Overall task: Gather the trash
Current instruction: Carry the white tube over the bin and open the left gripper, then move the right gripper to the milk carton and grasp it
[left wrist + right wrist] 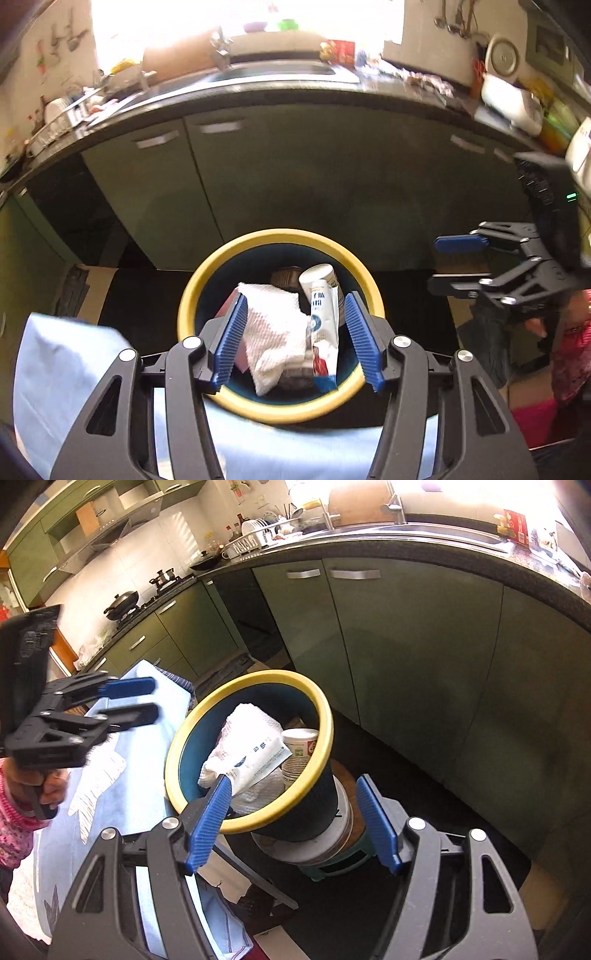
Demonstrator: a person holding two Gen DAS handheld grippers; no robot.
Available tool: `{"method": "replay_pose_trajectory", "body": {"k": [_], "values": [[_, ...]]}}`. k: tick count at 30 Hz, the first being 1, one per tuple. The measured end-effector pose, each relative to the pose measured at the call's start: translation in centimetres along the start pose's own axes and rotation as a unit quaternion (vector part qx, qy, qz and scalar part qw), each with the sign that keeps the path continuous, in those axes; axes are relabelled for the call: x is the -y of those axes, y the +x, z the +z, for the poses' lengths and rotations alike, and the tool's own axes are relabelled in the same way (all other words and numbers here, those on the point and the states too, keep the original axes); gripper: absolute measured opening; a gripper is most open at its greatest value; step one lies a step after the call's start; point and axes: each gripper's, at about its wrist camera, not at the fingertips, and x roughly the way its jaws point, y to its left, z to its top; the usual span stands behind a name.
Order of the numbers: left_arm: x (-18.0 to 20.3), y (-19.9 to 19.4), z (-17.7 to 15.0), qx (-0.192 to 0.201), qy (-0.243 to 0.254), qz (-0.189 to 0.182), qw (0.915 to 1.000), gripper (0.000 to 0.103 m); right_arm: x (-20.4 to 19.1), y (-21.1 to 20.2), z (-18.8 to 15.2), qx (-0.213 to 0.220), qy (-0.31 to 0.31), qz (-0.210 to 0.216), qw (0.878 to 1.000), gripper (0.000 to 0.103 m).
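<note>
A dark bin with a yellow rim (192,291) (317,760) stands below both grippers. In it lie a crumpled white paper towel (275,332) (251,723), a white tube-like wrapper (325,328) (262,760), a white paper cup (321,278) (299,749) and a brown cup (286,275). My left gripper (297,338) is open and empty right above the bin's mouth; it also shows in the right wrist view (133,699). My right gripper (291,823) is open and empty, over the bin's near side; it also shows in the left wrist view (448,264).
The bin sits on a round can on a small green stool (332,867). A table with a light blue cloth (55,354) (125,786) lies to the left. Green kitchen cabinets (406,657) and a dark counter with a sink (280,72) stand behind.
</note>
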Motion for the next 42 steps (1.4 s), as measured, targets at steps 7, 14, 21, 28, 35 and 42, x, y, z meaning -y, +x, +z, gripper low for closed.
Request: {"method": "replay_pose_trajectory", "body": {"k": [7,14,21,28,35,42], "values": [[-2.0,-9.1,-5.9,0.068,-0.069,0.033,0.9947,0.067,-2.3,0.9,0.1,-0.017,-0.022,0.006,1.0,0.067],[-4.2,-17.2,-14.7,0.12,-0.139,0.093,0.9786,0.073,-6.9,1.8,0.8,-0.03,-0.07,0.019,0.997,0.067],[-6.1,-24.5,-25.8,0.143,-0.215,0.2,0.9452,0.08,-14.8,4.2,1.4,-0.059,-0.151,0.046,0.986,0.067],[-8.1,-29.1,-34.7,0.149,-0.281,0.258,0.9123,0.083,-25.4,6.7,1.7,-0.088,-0.243,0.112,0.96,0.067],[-9.5,-29.6,-39.2,0.159,-0.329,0.258,0.8944,0.083,-37.9,9.6,0.2,-0.115,-0.37,0.187,0.903,0.07],[-9.7,-28.7,-39.2,0.162,-0.337,0.249,0.8934,0.084,-45.9,13.3,-1.8,-0.131,-0.472,0.232,0.84,0.072]]}}
